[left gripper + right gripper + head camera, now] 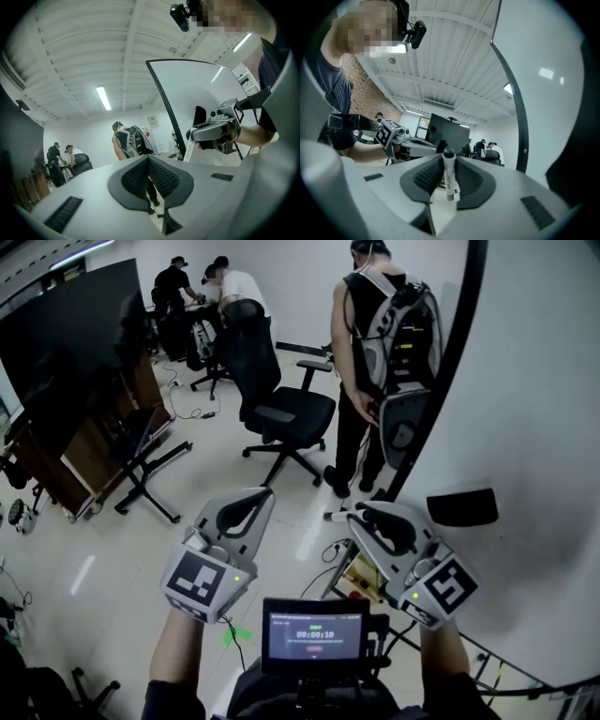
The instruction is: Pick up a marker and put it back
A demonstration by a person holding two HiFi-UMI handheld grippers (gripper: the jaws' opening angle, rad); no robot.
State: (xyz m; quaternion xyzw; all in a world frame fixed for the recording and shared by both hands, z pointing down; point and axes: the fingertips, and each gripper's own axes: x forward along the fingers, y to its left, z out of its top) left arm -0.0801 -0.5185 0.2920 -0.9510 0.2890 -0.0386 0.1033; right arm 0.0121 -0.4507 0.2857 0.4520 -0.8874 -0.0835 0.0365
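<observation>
Two grippers point level in front of the person, side by side and apart. Right gripper [448,158]: its jaws pinch a white marker [449,178], which stands upright between the ribbed pads with its dark end uppermost. Left gripper [149,161]: its jaws are pressed together at the tips, with nothing between them. A whiteboard [534,381] stands just to the right of the right gripper, with a black eraser [461,507] on its face. An office chair [281,409] and a person with a backpack [375,334] stand beyond.

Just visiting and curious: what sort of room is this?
Probably an office-like lab workroom: there is a large whiteboard, a black swivel office chair, and a big dark display screen on a stand.
</observation>
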